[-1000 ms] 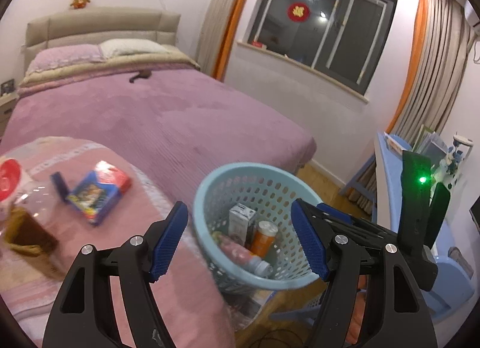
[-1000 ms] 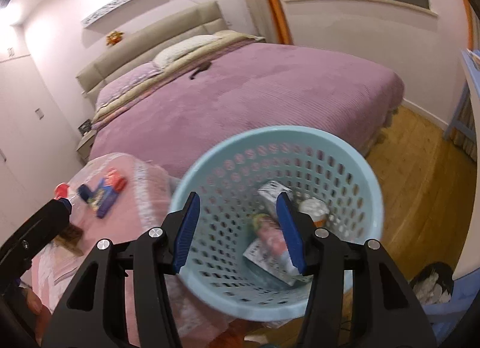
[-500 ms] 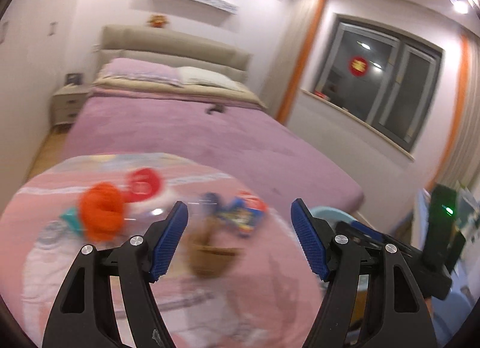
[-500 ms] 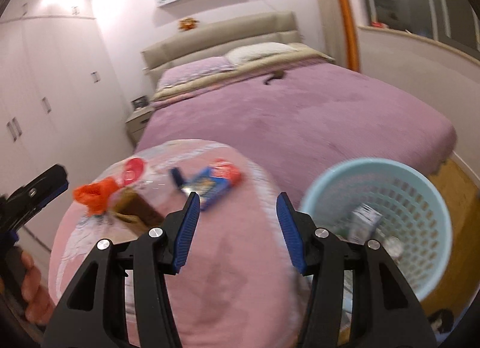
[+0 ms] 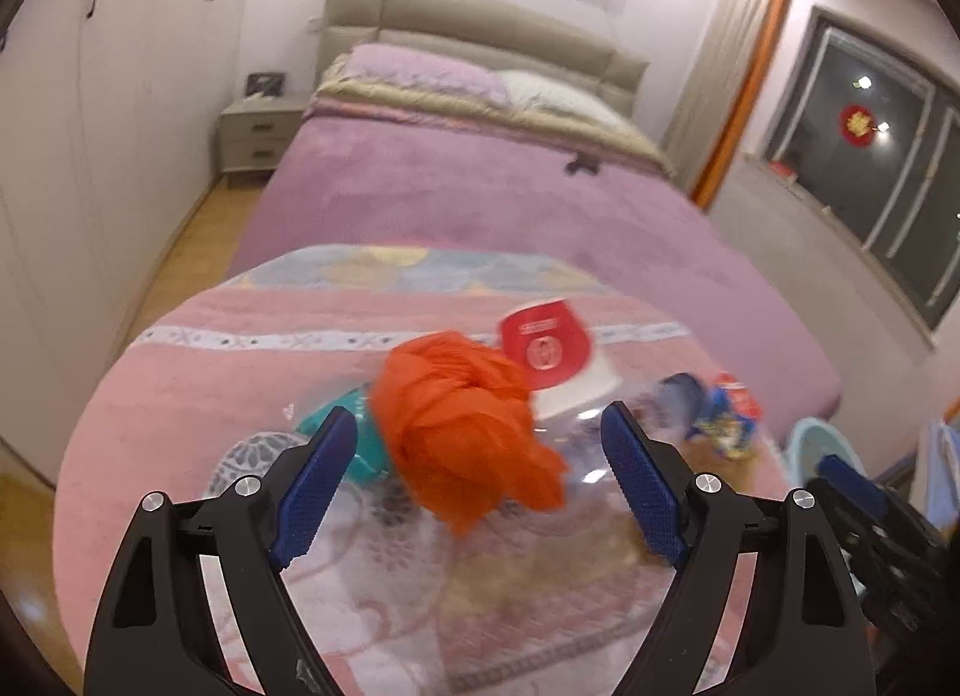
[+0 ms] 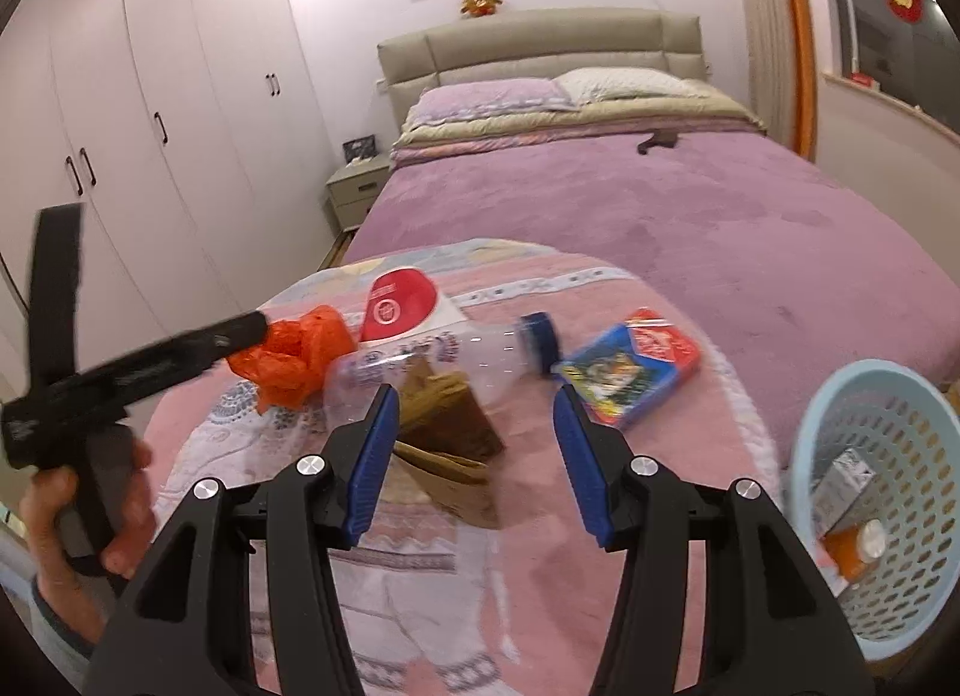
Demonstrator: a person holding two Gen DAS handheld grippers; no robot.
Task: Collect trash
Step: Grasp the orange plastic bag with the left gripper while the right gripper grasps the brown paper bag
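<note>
Directly ahead of the left gripper (image 5: 474, 474), whose blue-padded jaws stand wide apart and hold nothing, a crumpled orange plastic bag (image 5: 462, 426) lies on a round worktop (image 5: 198, 372) covered in a pink patterned cloth. Just behind the bag, to its right, is a white paper cup with a red label (image 5: 549, 345), lying on its side; a teal item (image 5: 351, 438) pokes out from the bag's left side, too blurred to identify. The right gripper (image 6: 474, 456) is likewise wide open and empty, hovering above the same worktop. Between and just beyond its jaws lies a crumpled brown paper bag (image 6: 447, 426), with a clear plastic bottle with a blue cap (image 6: 456, 354) on its side touching the bag's far edge. Farther ahead and to the right rests a blue and red snack packet (image 6: 630, 369). Off the worktop, low to the right gripper's right, stands a pale blue perforated basket (image 6: 900, 396) with a small white carton (image 6: 846, 477) and an orange bottle (image 6: 855, 549) inside. A purple bed (image 6: 660, 204) fills the room beyond.
</note>
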